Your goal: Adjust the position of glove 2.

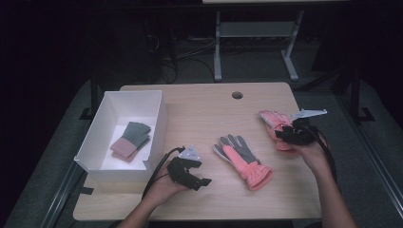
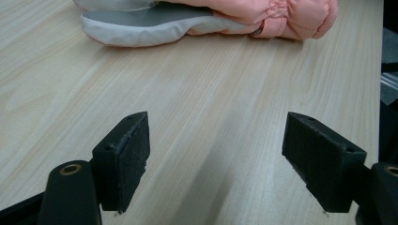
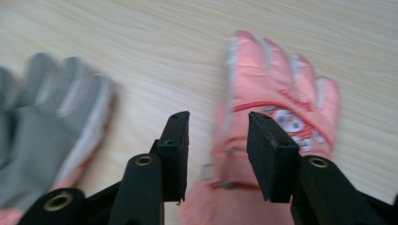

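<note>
Two pink gloves lie on the counter: one glove at the middle, palm up, and one glove at the right. One white box at the left holds one folded grey-and-pink pair. The left tongs stand wide open, holding nothing, near the middle glove's cuff. The right tongs are partly open over the right glove's cuff, pads not pressing it.

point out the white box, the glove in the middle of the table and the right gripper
white box (image 1: 160, 124), high view, its right wall
middle glove (image 1: 240, 159), high view, its pink palm
right gripper (image 3: 218, 154), right gripper view, midway between its fingertips
</note>
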Tool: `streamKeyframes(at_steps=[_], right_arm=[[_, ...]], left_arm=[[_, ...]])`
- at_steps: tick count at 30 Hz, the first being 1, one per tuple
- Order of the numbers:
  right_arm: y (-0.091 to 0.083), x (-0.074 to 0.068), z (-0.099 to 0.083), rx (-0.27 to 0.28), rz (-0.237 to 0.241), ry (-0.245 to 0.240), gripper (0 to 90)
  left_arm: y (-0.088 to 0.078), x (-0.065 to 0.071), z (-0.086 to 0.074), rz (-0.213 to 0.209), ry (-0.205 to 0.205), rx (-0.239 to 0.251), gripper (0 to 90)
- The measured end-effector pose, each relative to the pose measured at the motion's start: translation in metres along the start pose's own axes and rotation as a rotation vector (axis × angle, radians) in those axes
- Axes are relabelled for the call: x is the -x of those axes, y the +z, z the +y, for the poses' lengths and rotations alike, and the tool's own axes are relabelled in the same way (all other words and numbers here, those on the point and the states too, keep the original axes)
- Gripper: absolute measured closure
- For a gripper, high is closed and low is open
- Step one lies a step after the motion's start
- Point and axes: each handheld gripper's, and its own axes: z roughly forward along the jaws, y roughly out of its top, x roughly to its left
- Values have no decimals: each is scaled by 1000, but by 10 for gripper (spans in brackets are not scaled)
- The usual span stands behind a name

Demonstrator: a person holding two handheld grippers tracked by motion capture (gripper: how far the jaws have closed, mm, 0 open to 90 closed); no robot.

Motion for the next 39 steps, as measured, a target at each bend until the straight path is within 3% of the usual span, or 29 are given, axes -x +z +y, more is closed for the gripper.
streamKeyframes(at_steps=[4,7,14,21,23,27,31,39], right_arm=[[13,14,3,-22,-10,24,600],[24,23,7,-74,-37,39,575],[37,45,12,-167,10,95,527],[55,46,8,-220,18,88,513],[58,45,7,-225,15,84,540],[59,44,6,-218,29,79,684],[56,42,4,-202,9,67,847],[42,49,1,-110,29,95,887]], left_arm=[[2,0,0,-2,-6,-1,233],[2,0,0,-4,-7,-5,234],[0,-3,-1,-4,-17,4,234],[3,-3,-1,-10,-6,-11,234],[3,-2,-1,-12,-8,-15,234],[5,-2,-1,-20,-7,-22,241],[6,-1,-1,-19,0,-31,245],[6,-2,-1,-19,8,-39,246]])
